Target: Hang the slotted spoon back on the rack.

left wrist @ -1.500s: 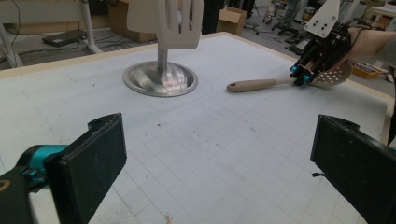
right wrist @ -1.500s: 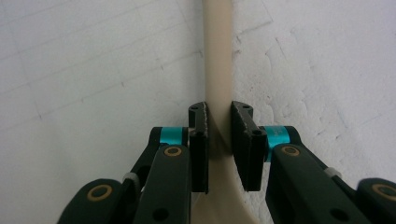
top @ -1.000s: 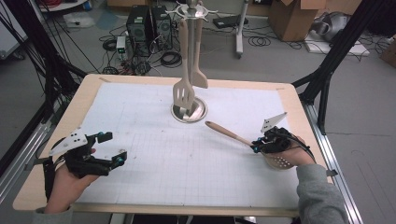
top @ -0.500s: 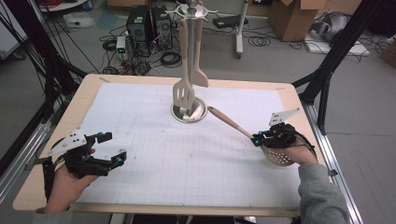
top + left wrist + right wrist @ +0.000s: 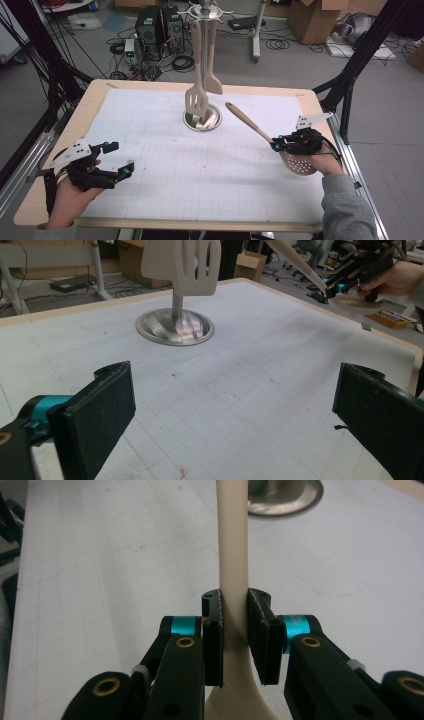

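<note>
Two tongs are at work over the table. The right tongs [image 5: 278,145], at the right of the high view, are clamped on the handle of a pale skimmer spoon [image 5: 260,134]; in the right gripper view the pads press both sides of the handle [image 5: 233,555] just above where it widens. The spoon's perforated bowl [image 5: 298,163] sits below the hand at the lower right, and the handle slants toward the upper left, its tip close to the stand's base. The left tongs [image 5: 116,159], at the lower left of the high view, stand wide open with nothing between them; the left gripper view shows bare mat between the two black pads.

The table [image 5: 60,150] has a light wooden rim and is covered by a white gridded mat [image 5: 165,150] with a few small dark specks. At the upper centre a round metal base [image 5: 202,120] carries a rack post from which a slotted spatula [image 5: 197,102] and another utensil [image 5: 214,80] hang. Beyond lie a grey floor, black computer cases [image 5: 160,27], tangled cables and cardboard boxes [image 5: 312,17]. No writing is legible.

Compared with a second ago, the spoon is lifted and its handle points more steeply up the frame; the left tongs are unchanged.
</note>
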Motion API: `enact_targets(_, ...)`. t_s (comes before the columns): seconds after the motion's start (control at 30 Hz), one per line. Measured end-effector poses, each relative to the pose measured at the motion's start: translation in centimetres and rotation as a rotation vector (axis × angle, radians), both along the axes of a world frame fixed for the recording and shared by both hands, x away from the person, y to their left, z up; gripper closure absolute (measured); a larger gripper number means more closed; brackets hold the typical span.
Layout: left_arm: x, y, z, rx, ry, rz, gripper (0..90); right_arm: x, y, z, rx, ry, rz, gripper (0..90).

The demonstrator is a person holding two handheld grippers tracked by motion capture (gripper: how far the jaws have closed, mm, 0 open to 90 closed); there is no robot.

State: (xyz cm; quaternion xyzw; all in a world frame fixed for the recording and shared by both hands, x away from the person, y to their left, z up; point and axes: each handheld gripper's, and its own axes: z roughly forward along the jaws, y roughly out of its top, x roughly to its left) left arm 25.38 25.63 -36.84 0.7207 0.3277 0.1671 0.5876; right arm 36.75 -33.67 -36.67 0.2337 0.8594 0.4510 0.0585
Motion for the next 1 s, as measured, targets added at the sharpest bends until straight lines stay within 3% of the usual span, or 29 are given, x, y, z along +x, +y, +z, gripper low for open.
enact_targets(0.63, -0.1, 0.2, 0.1, -0.008, -0.004, 0.0, 3.9, 0.2, 0.9, 3.5, 0.129, -0.091, -0.004, 78.0)
enact_targets(1.0, -0.3, 0.3, 0.2, -0.012, -0.005, 0.002, 3.9, 0.5, 1.5, 5.3, 0.188, -0.145, -0.038, 78.0)
